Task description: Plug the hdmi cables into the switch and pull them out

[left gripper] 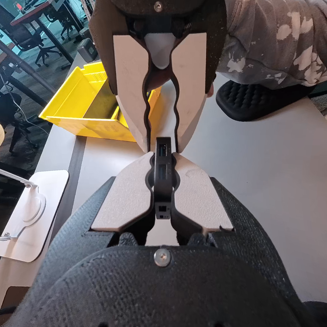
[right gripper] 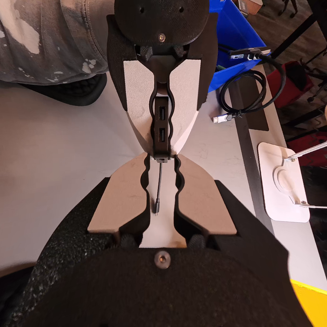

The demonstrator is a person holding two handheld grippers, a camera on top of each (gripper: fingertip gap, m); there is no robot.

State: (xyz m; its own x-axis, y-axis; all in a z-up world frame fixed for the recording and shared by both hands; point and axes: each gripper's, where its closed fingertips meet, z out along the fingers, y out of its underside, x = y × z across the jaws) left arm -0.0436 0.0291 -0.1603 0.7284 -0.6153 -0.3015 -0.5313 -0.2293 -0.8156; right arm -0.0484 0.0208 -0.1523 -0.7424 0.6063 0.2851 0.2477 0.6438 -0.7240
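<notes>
My left gripper point(left gripper: 162, 155) is shut on the black switch point(left gripper: 163, 177), a slim box with two ports on its upper face, held above the white table point(left gripper: 247, 177). My right gripper point(right gripper: 161, 157) is open, its fingertips on either side of the switch's end point(right gripper: 161, 123) without clamping it. A thin short lead point(right gripper: 159, 180) with a small plug hangs from the switch between my right fingers. A coiled black braided HDMI cable point(right gripper: 244, 93) lies on the table at the right, its silver plug point(right gripper: 219, 119) free. In the left wrist view my right gripper point(left gripper: 162, 146) faces mine.
A yellow bin point(left gripper: 74, 113) stands behind the right gripper. A blue bin point(right gripper: 235, 35) holds another device with a cable attached. A white stand base point(right gripper: 283, 182) sits at the table edge. A black padded rest point(left gripper: 256, 100) lies under a person's patterned sleeve point(left gripper: 274, 44).
</notes>
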